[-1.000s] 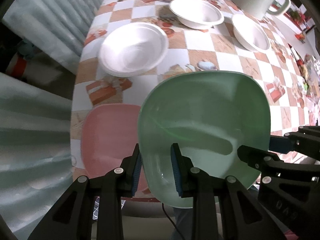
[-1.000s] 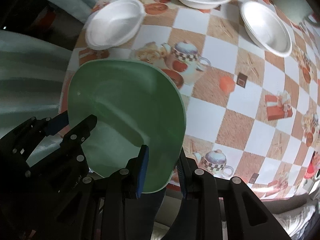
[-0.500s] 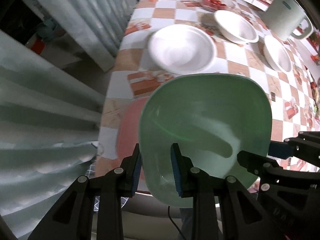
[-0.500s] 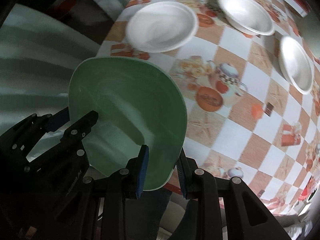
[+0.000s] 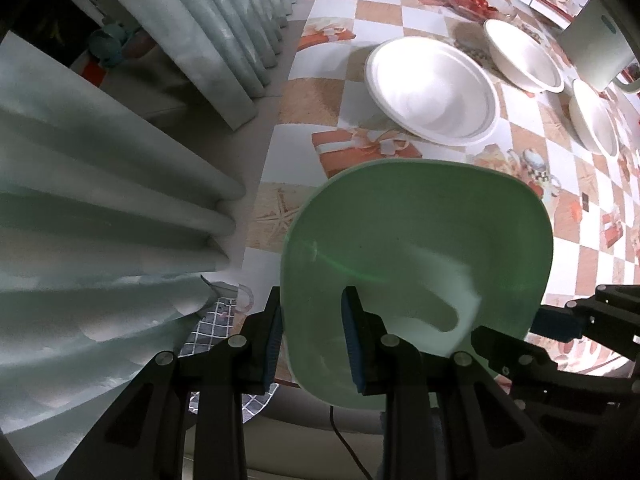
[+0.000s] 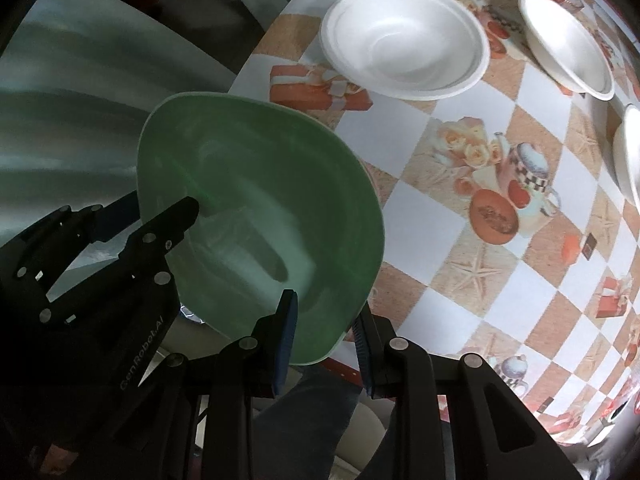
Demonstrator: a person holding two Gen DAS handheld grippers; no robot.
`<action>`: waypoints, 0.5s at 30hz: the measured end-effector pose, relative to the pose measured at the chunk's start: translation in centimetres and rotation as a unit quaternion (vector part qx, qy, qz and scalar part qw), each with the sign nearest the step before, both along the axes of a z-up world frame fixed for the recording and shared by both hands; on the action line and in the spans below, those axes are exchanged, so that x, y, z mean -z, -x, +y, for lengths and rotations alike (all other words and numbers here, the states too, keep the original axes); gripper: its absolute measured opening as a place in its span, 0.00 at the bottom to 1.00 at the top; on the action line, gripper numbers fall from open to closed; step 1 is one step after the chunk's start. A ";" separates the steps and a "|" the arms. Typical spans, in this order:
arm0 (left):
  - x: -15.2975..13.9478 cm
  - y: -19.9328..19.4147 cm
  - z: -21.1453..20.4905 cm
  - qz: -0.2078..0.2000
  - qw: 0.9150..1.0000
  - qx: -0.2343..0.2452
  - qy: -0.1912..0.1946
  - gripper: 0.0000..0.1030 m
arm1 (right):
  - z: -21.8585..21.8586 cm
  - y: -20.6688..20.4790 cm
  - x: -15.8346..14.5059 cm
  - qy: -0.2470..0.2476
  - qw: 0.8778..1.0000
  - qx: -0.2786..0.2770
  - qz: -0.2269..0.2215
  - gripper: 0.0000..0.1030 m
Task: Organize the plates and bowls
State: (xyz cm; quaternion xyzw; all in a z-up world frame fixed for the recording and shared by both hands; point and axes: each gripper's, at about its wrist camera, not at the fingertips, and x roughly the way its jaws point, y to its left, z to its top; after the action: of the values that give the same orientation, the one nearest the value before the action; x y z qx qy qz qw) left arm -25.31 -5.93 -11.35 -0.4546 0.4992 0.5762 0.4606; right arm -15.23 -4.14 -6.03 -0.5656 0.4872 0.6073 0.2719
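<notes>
A pale green plate [image 5: 420,248] is held over the near left corner of the table. My left gripper [image 5: 314,336] is shut on its near left rim. My right gripper [image 6: 326,344] is shut on its near right rim; the plate also shows in the right wrist view [image 6: 260,208]. A large white bowl [image 5: 432,88] sits just beyond it on the checkered tablecloth, also seen in the right wrist view [image 6: 404,40]. Two more white bowls [image 5: 524,56] [image 5: 594,120] lie farther right. The pink plate seen earlier is hidden.
A pale green pitcher [image 5: 596,44] stands at the far right. A clear dish of red food [image 5: 472,0] sits at the back. Pale curtains [image 5: 120,208] hang close on the left, past the table edge [image 5: 272,148].
Both grippers have carried the green plate to the left, over the pink plate, which it now covers. The white bowls have shifted right in view.
</notes>
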 end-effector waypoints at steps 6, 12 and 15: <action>0.9 0.1 0.0 0.007 1.000 0.009 0.007 0.29 | 0.1 1.0 1.8 0.012 1.000 0.007 -0.001 0.29; 1.6 -0.2 -0.2 0.005 1.000 0.013 0.012 0.29 | -0.1 0.8 3.1 0.022 1.000 0.015 -0.003 0.29; 1.8 -0.2 -0.2 0.002 1.000 0.017 0.011 0.32 | -0.3 0.4 3.6 0.026 1.000 0.015 -0.002 0.29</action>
State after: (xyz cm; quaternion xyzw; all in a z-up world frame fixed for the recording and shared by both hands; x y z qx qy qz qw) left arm -25.15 -6.14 -13.12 -0.4500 0.5137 0.5637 0.4646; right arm -15.64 -4.43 -9.66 -0.5668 0.5106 0.5889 0.2670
